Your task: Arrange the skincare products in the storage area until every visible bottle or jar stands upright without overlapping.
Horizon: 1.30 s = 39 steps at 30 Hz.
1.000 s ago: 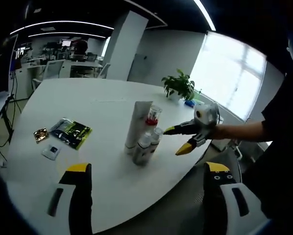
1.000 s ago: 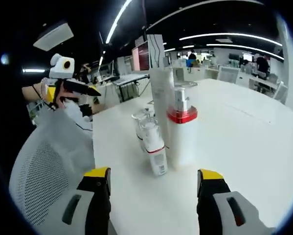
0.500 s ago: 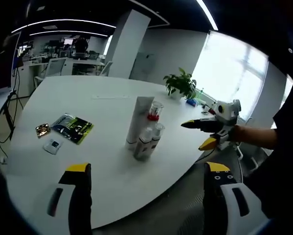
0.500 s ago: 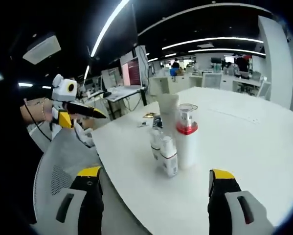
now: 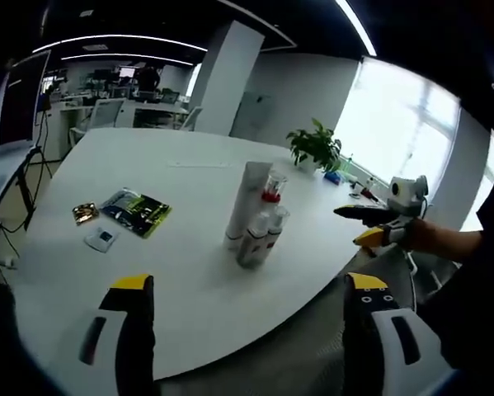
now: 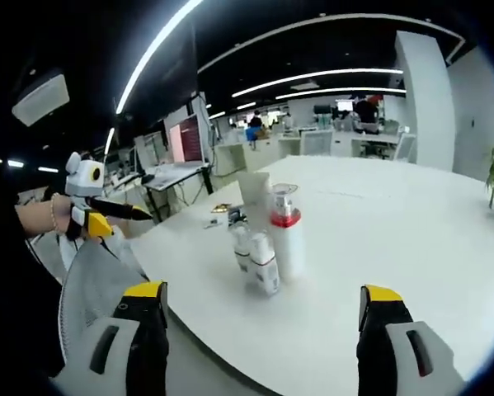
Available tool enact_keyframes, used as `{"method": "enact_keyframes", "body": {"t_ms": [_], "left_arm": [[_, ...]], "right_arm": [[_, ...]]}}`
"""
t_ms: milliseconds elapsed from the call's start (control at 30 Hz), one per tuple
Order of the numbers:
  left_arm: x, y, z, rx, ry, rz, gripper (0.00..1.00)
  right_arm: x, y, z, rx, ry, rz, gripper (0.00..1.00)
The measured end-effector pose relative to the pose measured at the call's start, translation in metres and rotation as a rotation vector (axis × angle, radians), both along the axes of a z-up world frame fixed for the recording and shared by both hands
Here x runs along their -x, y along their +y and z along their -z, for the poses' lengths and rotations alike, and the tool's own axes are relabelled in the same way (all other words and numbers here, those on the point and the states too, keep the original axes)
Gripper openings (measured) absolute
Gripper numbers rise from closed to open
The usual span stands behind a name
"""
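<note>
Both grippers backed off; bottles [image 5: 255,231] upright, well beyond spread, empty jaws.

A large white table [image 5: 181,272] with a rounded edge is seen in an open office, and a green and black packet [image 5: 136,211] lies flat on it, with a small gold packet [image 5: 85,214] just beside it and a small white card [image 5: 103,239] near both. A potted plant [image 5: 316,150] stands at the table's far edge by a bright window [image 5: 395,132], and a white pillar [image 5: 228,78] rises behind the table. In the right gripper view, a white mesh chair [image 6: 90,285] is drawn up to the table, a screen with a pink picture [image 6: 182,142] is set further back, and long ceiling lights [image 6: 312,77] run overhead.
</note>
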State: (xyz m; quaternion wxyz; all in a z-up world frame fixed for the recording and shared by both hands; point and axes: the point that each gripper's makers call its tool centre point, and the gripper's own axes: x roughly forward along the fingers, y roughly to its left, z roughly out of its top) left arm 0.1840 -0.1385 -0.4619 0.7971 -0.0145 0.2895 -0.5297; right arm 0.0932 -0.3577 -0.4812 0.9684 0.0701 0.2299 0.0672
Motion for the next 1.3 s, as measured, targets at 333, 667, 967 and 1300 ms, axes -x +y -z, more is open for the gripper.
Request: {"method": "enact_keyframes", "body": {"t_ms": [333,667,967,1300], "left_arm": [[-0.004,-0.002,0.006,-0.031,0.005,-0.006,0.91],[-0.019,-0.007,0.015,-0.053,0.026,-0.025,0.96],[-0.054,-0.018,0.021,-0.034,0.11,-0.092,0.94],[-0.117,-0.036,0.045,-0.06,0.202,-0.198,0.85]], "right_arm": [[-0.003,0.009,0.002,0.011,-0.01,-0.004,0.99],[-0.001,0.011,0.005,-0.009,0.011,0.001,0.99],[-0.002,0.013,0.007,-0.027,0.027,-0.014,0.99],[-0.002,0.006,0.01,-0.049,0.045,0.018,0.99]]}}
